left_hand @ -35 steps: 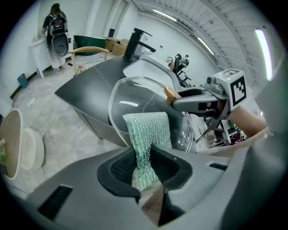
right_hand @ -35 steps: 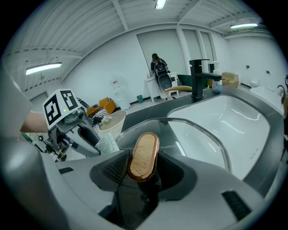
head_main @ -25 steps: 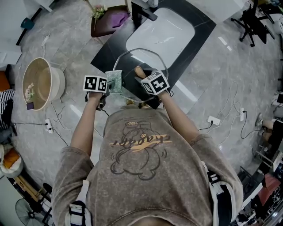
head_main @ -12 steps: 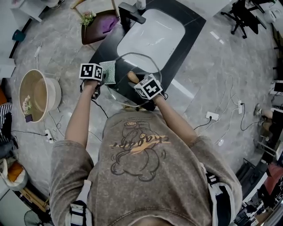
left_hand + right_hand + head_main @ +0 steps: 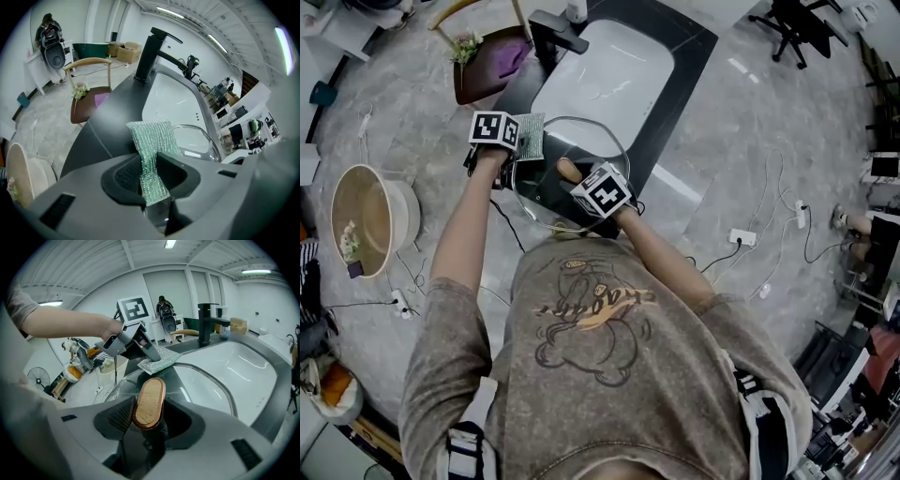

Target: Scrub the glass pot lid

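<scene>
Black tabletop (image 5: 514,94) by sink (image 5: 609,66): right tongs (image 5: 581,180) clamp glass lid (image 5: 602,137) by its knob (image 5: 568,170), left tongs (image 5: 517,139) pinch scrub cloth (image 5: 531,137) at its rim, scrubbing seemingly midway.

Black counter (image 5: 680,94) with a white sink (image 5: 600,75) set in and a black tap (image 5: 555,33) standing at the far end. Below and around, grey marbled floor (image 5: 741,141), bearing a beige tub (image 5: 370,216), a chair (image 5: 483,82) with a purple cloth, white power strips (image 5: 742,237) and loose cables (image 5: 717,262).

Hand-held gripper (image 5: 152,180) clamps green scouring cloth (image 5: 151,150) beside glass lid (image 5: 199,140).
</scene>
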